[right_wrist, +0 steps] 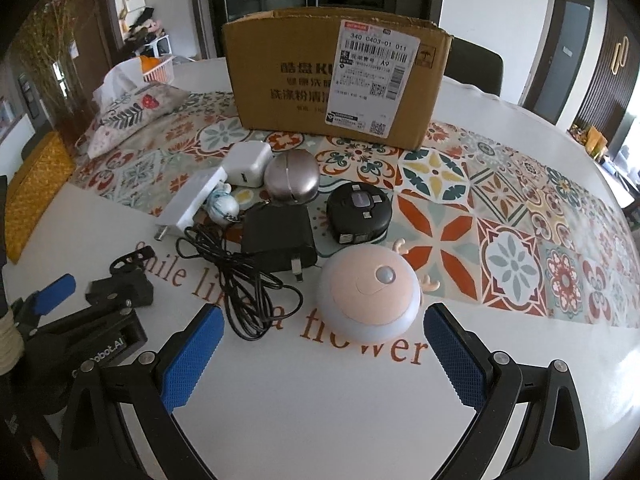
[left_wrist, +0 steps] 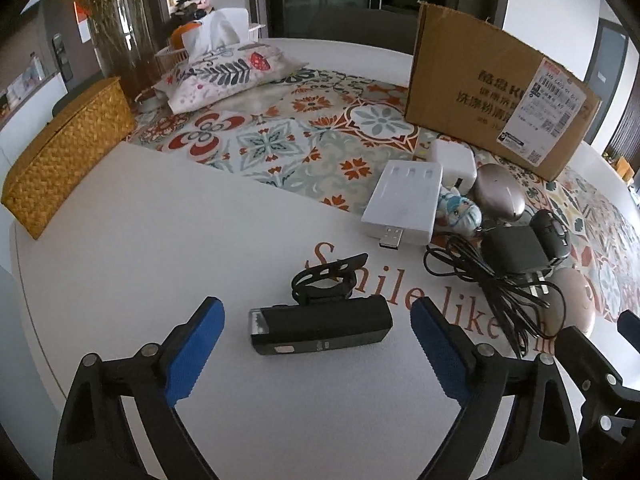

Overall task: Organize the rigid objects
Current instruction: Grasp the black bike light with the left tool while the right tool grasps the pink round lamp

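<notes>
Two hand-held tongs hover over a white tabletop (right_wrist: 320,420) printed with rust-coloured lettering, beside a patterned tile runner (right_wrist: 500,216). An open cardboard box (right_wrist: 296,80), probably the place for sorted items, stands on the runner behind a cluster of small gadgets.

The left tongs (left_wrist: 318,344) are spread wide, their blue pads (left_wrist: 196,352) on either side of a black bicycle light (left_wrist: 320,330) with a rubber strap mount, not touching it. The light lies flat on the tabletop, lens end to the left. It looks like hard plastic, light and stiff; the long flat sides should give the firmest hold, while the floppy strap would slip.

The right tongs (right_wrist: 320,354) are also open and hold nothing, aimed at a round pink-and-white night light (right_wrist: 370,294) with small antlers, just ahead of the pads. Its smooth domed shell could squirt out of a pinch, so a grip low across its widest part seems wisest, clear of the thin, likely breakable antlers.

Nearby lie a black power adapter (right_wrist: 278,240) with a tangled cord, a white USB charger (left_wrist: 402,208), a white plug cube (right_wrist: 246,164), a silver egg-shaped case (right_wrist: 292,178) and a round black device (right_wrist: 358,212).
</notes>
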Available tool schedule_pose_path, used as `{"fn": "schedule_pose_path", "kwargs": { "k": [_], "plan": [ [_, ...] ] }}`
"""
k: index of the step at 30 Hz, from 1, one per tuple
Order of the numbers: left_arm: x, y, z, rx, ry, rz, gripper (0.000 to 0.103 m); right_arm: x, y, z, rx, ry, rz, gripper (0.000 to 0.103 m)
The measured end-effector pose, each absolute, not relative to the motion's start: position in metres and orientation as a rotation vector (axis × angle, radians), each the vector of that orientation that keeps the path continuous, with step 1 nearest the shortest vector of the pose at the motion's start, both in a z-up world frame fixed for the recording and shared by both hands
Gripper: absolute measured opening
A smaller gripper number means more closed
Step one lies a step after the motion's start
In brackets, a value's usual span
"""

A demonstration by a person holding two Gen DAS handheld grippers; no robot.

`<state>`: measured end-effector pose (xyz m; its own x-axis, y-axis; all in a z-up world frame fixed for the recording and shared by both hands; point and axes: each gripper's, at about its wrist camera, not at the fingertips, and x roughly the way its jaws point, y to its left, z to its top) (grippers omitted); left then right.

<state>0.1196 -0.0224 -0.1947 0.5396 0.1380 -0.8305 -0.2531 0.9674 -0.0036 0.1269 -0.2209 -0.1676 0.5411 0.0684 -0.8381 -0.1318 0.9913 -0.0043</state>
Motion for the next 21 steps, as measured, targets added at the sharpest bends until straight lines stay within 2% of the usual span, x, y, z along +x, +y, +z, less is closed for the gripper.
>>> {"fn": "schedule_pose_path", "kwargs": {
  "k": [10,12,21],
  "plan": [
    [0.126,-0.016,-0.214,-0.162,1.017,0.24,0.079,0.134,-0.215,-0.181,-0.082,1.0,0.115,0.101],
    [0.126,-0.016,-0.213,-0.161,1.004,0.236,0.074,0.136,-0.214,-0.184,-0.078,1.005,0.119,0.101],
    [0.128,-0.02,-0.21,-0.116,1.012,0.189,0.073,0.137,-0.215,-0.185,-0.069,1.003,0.118,0.101]
  ]
}}
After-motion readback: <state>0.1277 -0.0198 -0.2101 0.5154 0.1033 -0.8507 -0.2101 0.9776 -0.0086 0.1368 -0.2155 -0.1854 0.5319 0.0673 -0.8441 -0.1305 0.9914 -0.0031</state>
